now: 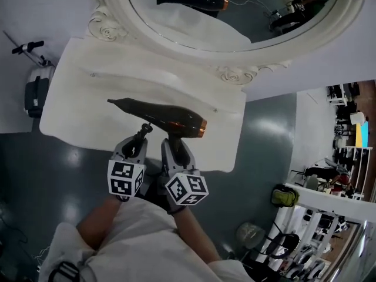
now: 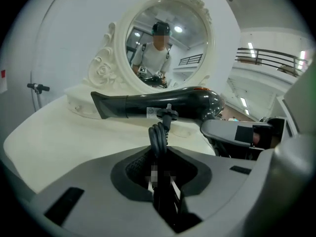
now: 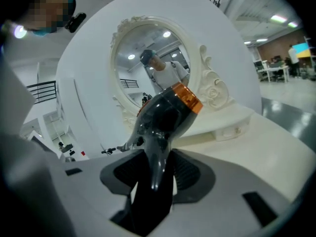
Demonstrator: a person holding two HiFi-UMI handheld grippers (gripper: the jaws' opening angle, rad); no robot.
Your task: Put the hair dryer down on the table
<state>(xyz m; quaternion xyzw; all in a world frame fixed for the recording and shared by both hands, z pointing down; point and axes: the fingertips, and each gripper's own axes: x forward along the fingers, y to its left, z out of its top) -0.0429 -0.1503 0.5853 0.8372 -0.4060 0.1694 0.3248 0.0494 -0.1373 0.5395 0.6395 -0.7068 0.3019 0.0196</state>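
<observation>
The left gripper (image 1: 143, 133) pinches the folded black cord (image 2: 159, 135) of the glossy black hair dryer (image 1: 164, 117) with an orange ring, held level over the white dressing table (image 1: 76, 93). The right gripper (image 1: 174, 141) clamps its handle (image 3: 157, 157).

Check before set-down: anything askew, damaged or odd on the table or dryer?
Nothing stands out. The dryer looks intact, clamped in the right gripper; its bundled cord sits in the left gripper. The table looks unmarked.

Black hair dryer (image 1: 167, 117) with an orange, perhaps copper, band; cream-white table (image 1: 76, 93).
</observation>
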